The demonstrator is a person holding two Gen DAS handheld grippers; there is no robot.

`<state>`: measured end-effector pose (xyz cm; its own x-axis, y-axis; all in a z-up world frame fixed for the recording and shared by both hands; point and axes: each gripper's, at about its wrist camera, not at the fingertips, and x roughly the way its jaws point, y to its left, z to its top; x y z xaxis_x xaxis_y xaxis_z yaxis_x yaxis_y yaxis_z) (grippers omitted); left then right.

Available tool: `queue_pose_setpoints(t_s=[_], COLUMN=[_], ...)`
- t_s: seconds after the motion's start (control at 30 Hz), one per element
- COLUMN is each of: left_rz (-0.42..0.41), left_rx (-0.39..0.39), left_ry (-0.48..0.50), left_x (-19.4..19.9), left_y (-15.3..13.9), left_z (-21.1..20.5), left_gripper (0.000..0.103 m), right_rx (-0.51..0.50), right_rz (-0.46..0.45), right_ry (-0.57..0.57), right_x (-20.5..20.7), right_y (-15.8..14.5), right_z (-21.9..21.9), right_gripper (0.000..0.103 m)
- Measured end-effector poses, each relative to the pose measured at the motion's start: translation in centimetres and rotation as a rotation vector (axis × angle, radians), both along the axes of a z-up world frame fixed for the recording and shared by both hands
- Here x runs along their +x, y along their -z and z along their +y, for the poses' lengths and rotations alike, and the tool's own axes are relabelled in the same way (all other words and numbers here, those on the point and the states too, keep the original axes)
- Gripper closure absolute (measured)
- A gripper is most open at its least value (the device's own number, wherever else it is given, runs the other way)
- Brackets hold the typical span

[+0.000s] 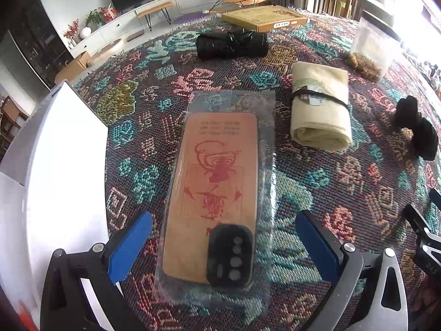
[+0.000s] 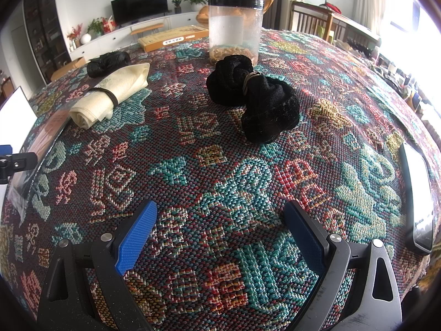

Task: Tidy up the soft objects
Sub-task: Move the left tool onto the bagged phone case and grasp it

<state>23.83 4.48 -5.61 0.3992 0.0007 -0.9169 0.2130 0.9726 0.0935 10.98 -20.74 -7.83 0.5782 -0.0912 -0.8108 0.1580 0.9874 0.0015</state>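
Woven cloth (image 2: 220, 182) in teal, red and gold covers the whole table. We note the left gripper (image 1: 223, 245) with its blue pads spread wide, straddling a tan phone case in a clear sleeve (image 1: 217, 193) that lies flat on the cloth, neither pad touching it. Just right of the case sits a cream cloth roll (image 1: 319, 110) bound by a dark band; beyond it a black rolled bundle (image 1: 231, 44), then a flat yellow box (image 1: 264, 18). A white box (image 1: 66, 149) stands at the left edge. We see the right gripper (image 2: 220, 231) likewise splayed, holding nothing, over bare cloth. Ahead of it rests a black velvet bundle (image 2: 256, 96) tied at its middle, near a clear black-lidded jar (image 2: 234, 27). A dark phone (image 2: 417, 195) lies far right.
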Motion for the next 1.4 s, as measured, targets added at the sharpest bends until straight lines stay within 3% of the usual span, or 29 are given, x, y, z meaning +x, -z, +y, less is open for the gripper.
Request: queue_pose_setpoints(t_s=[0.07,0.17,0.53,0.57,0.67,0.83,0.9,1.0,1.07,1.1,1.17,1.23,1.4], left_rz=[0.017,0.059,0.015,0.02,-0.007,0.002,0.015,-0.009,-0.049,-0.053,-0.121,-0.129,-0.174], left_rx=[0.0,-0.118,-0.1,-0.1,-0.104,-0.106,-0.154,-0.197,-0.156,-0.133,-0.091,-0.135,-0.131], left_ry=[-0.028,-0.089,-0.101,-0.101,-0.105,-0.218,-0.251,-0.23,-0.184,-0.142,-0.083,-0.09,-0.074], left_x=[1.3,3.0,3.4,3.1,2.0,-1.4,-4.0,-8.3,-10.1,-10.4,-11.0,-10.9,-11.5], left_y=[1.1,2.3,2.4,2.3,1.4,1.5,1.3,1.3,1.7,2.3,2.4,2.5,2.5], left_z=[1.0,3.1,3.0,2.9,2.5,1.7,0.8,-1.0,-2.3,-2.9,-3.7,-3.2,-3.2], left_gripper=[0.0,0.0,0.0,0.001,0.028,0.028,0.028,0.027,0.012,0.0,0.0,0.0,0.0], right_rx=[0.0,0.0,0.001,0.001,0.001,0.001,0.001,0.001,0.001,0.001,0.002,0.001,0.002], right_rz=[0.0,0.0,0.001,0.001,0.001,0.001,0.001,0.001,0.001,0.001,0.001,0.001,0.001], right_ry=[0.0,0.0,-0.002,-0.002,-0.002,-0.002,-0.002,-0.002,-0.002,-0.002,-0.002,-0.002,-0.002], right_x=[0.0,0.0,0.2,0.2,0.2,0.2,0.2,0.2,0.1,0.2,0.1,0.1,0.1], right_y=[0.0,0.0,0.1,0.1,0.1,0.1,0.1,0.1,0.1,0.1,0.1,0.0,0.1], right_z=[0.0,0.0,0.2,0.2,0.2,0.2,0.1,0.1,0.1,0.2,0.1,0.1,0.1], right_gripper=[0.008,0.008,0.007,0.007,0.007,0.007,0.007,0.007,0.007,0.007,0.007,0.007,0.007])
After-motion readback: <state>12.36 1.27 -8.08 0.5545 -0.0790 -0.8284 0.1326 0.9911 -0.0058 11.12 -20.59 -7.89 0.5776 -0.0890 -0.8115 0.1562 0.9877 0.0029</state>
